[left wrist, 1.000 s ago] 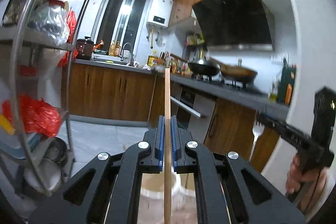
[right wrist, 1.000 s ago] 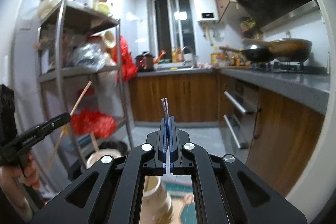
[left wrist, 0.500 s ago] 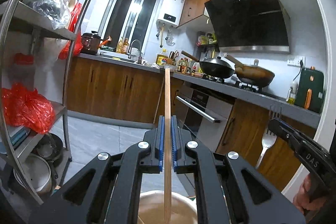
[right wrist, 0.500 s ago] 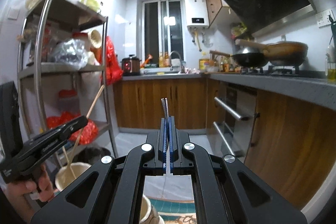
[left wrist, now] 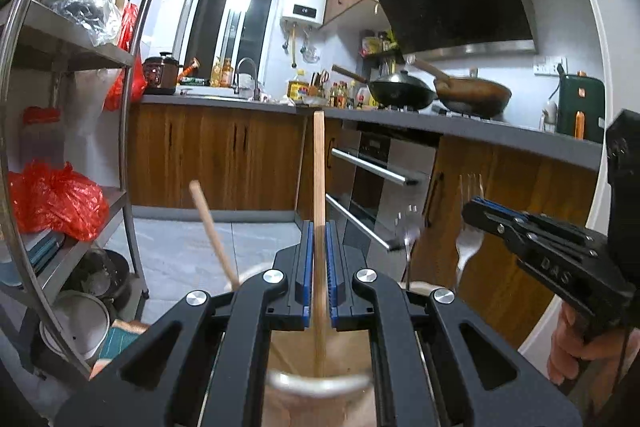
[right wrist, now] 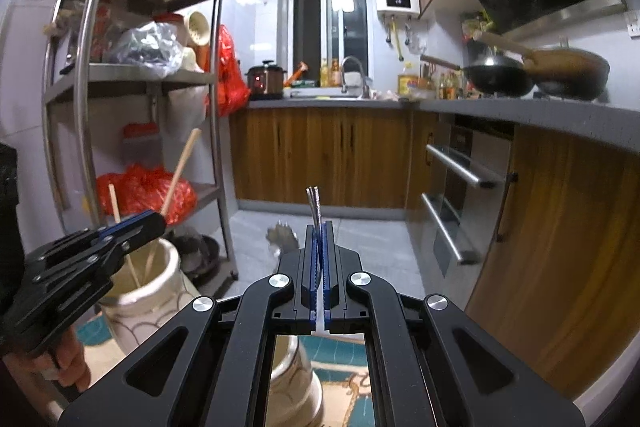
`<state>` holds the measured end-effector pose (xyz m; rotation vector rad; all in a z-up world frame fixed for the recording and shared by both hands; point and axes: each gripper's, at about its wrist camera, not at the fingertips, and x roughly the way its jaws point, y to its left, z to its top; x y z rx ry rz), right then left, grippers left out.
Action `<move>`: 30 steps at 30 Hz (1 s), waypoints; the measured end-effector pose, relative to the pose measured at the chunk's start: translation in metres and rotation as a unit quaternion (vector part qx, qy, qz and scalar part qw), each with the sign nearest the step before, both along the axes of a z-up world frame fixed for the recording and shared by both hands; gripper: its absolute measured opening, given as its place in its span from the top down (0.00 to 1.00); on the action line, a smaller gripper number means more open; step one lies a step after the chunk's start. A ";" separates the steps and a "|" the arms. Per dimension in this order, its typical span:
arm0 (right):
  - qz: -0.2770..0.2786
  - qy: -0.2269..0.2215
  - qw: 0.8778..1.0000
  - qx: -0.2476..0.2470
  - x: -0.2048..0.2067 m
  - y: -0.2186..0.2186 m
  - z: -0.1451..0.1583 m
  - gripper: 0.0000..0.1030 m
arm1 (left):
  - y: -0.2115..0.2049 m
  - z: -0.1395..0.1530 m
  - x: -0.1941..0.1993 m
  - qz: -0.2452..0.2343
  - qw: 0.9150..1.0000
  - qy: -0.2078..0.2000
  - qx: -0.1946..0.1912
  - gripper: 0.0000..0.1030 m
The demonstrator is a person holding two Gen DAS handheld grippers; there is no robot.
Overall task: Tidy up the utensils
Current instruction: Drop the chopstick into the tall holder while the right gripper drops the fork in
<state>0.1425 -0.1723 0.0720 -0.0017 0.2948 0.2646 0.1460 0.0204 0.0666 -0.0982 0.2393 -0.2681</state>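
Kitchen, tiled floor [right wrist: 372, 239], L fingers [left wrist: 319, 259] gripping chopstick [left wrist: 319, 167], R fingers [right wrist: 319, 259] gripping fork [left wrist: 469, 227].

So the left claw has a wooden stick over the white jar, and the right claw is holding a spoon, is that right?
Not quite. The right claw holds a fork, not a spoon; its tines show in the left wrist view. The rest stands: the left claw has the wooden stick over the white jar.
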 end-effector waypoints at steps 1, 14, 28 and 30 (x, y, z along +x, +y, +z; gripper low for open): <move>0.000 0.004 1.000 0.002 0.001 -0.001 -0.002 0.97 | 0.000 -0.001 -0.001 0.000 1.000 0.001 0.002 0.94; -0.002 0.042 0.999 0.014 -0.001 -0.005 -0.009 0.95 | -0.003 0.009 -0.011 0.000 1.000 0.014 0.019 0.94; 0.008 0.029 0.999 0.036 -0.053 -0.031 0.012 0.19 | 0.004 0.037 -0.084 0.022 0.998 0.003 0.053 0.38; 0.009 0.025 0.999 0.030 -0.064 -0.035 0.014 0.12 | 0.007 0.039 -0.093 0.029 0.998 0.001 0.054 0.23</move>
